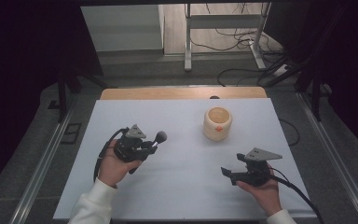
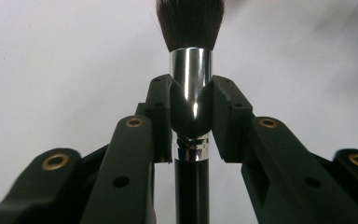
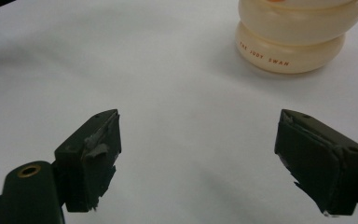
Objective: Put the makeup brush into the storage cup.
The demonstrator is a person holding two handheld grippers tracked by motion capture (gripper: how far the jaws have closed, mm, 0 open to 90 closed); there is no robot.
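A black-handled makeup brush point(image 2: 191, 74) with a chrome collar and dark bristles is clamped between the jaws of my left gripper point(image 1: 150, 144) point(image 2: 191, 109). In the high view its round bristle head point(image 1: 161, 136) sticks out toward the right, above the white table. A cream ribbed holder cup point(image 1: 217, 122) point(image 3: 298, 35) stands upright at the middle right of the table, apart from both grippers. My right gripper point(image 1: 227, 173) point(image 3: 200, 154) hovers low near the front right, jaws wide apart with nothing between them, pointing left.
The white table top point(image 1: 182, 186) has a wooden strip point(image 1: 182, 93) along its far edge. Beyond it are a metal stand point(image 1: 223, 28) and floor cables point(image 1: 242, 46). Dark curtains flank both sides.
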